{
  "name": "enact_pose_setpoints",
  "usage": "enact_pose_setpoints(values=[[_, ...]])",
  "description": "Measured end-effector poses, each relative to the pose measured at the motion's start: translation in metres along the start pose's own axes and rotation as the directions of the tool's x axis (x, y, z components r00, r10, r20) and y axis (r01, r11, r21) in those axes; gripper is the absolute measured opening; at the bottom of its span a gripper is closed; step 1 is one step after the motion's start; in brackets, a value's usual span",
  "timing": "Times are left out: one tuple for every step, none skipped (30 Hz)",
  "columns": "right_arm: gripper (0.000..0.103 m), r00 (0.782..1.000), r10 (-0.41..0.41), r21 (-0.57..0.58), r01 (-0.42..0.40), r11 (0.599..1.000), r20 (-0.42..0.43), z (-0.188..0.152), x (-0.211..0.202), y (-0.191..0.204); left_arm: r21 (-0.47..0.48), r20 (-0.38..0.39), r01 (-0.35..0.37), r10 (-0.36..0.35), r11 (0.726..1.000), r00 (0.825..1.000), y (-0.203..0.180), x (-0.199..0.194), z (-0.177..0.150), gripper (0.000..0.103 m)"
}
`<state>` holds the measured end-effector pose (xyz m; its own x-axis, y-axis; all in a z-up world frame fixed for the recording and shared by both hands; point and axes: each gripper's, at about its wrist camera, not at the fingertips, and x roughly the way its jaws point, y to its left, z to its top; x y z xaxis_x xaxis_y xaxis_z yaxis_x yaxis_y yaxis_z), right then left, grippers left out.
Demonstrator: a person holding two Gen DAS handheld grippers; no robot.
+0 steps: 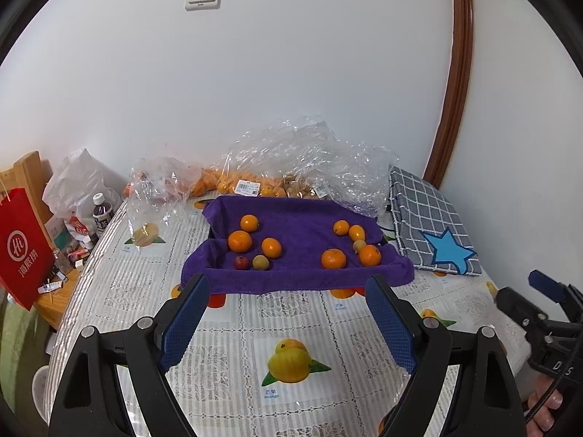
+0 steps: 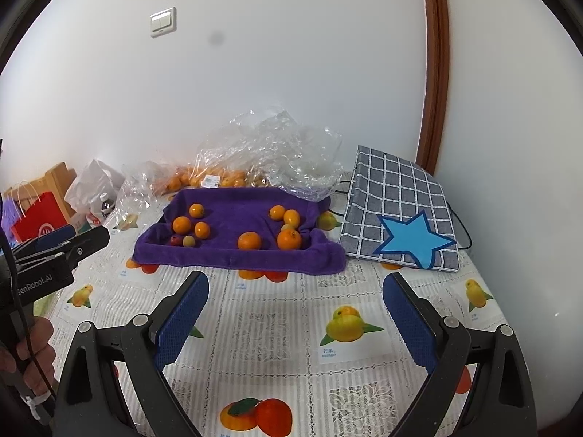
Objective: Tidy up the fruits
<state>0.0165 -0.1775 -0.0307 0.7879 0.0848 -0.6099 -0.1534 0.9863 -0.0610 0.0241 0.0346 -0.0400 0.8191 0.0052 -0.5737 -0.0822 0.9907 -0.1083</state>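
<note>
A purple towel [image 1: 291, 273] [image 2: 233, 255] lines a tray on the table. On it lie two groups of fruit. The left group has three oranges [image 1: 239, 240] [image 2: 182, 224], a small red fruit [image 1: 241, 263] [image 2: 175, 240] and a pale green one [image 1: 261, 263] [image 2: 188, 241]. The right group has several oranges [image 1: 333, 258] [image 2: 249, 241] and a pale fruit [image 1: 359, 244]. My left gripper [image 1: 288, 287] is open and empty, just short of the towel's near edge. My right gripper [image 2: 295, 284] is open and empty, also in front of the towel.
Clear plastic bags [image 1: 291, 156] [image 2: 269, 145] with more oranges lie behind the towel. A checked cloth with a blue star [image 1: 430, 225] [image 2: 400, 215] is at right. A red paper bag [image 1: 22, 244], bottle [image 1: 102, 213] and clutter stand on the left. The tablecloth [image 1: 291, 327] bears fruit prints.
</note>
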Motion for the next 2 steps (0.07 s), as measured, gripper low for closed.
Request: enact_pose_setpoints(values=[[0.096,1.000,0.000,0.004,0.000,1.000,0.002,0.0002,0.0002,-0.0003,0.005,0.001,-0.001,0.001,1.000,1.000,0.0002,0.0017,0.0001,0.088],[0.096,1.000,0.005,0.013,-0.005,1.000,0.002,0.0003,0.0012,-0.0014,0.009,-0.001,-0.003,0.003,1.000,1.000,0.0000,0.0035,0.0000,0.088]])
